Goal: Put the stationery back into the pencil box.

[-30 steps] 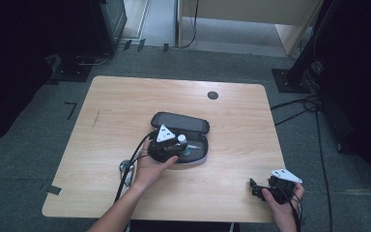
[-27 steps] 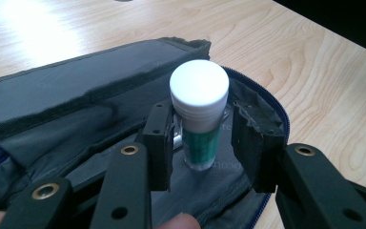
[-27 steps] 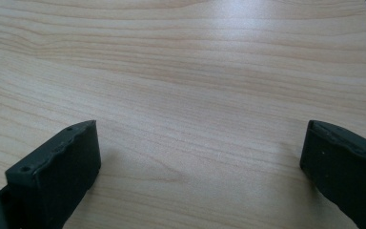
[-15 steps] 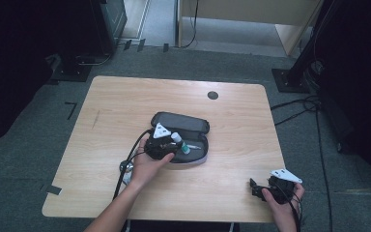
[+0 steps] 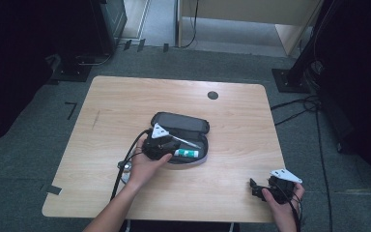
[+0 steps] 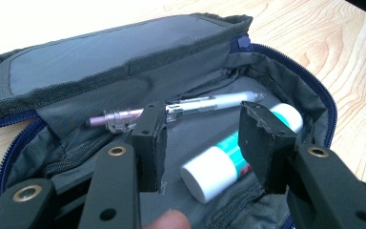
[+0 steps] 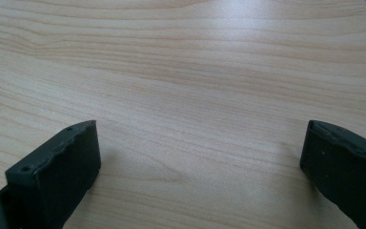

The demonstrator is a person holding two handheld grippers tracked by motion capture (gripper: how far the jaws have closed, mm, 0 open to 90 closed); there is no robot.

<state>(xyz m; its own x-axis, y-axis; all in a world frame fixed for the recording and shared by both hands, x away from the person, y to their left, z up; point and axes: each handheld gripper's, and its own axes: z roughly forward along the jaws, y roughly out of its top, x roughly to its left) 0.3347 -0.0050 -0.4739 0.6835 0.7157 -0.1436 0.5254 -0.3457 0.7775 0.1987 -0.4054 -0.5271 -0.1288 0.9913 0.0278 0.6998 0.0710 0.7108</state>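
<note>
Pale wood-grain table [image 5: 125, 101] bearing a dark fabric zip pouch [image 6: 124, 62] lying open mid-table; left gripper [image 6: 202, 138] just opening above a white-capped glue stick [image 6: 224, 164], gripping nothing, beside a clear pen [image 6: 195, 105]. Right gripper [image 7: 200, 162] spread wide over bare wood.

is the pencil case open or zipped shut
Open: the pencil case has its lid folded back, and a pen and a glue stick lie inside.
</note>
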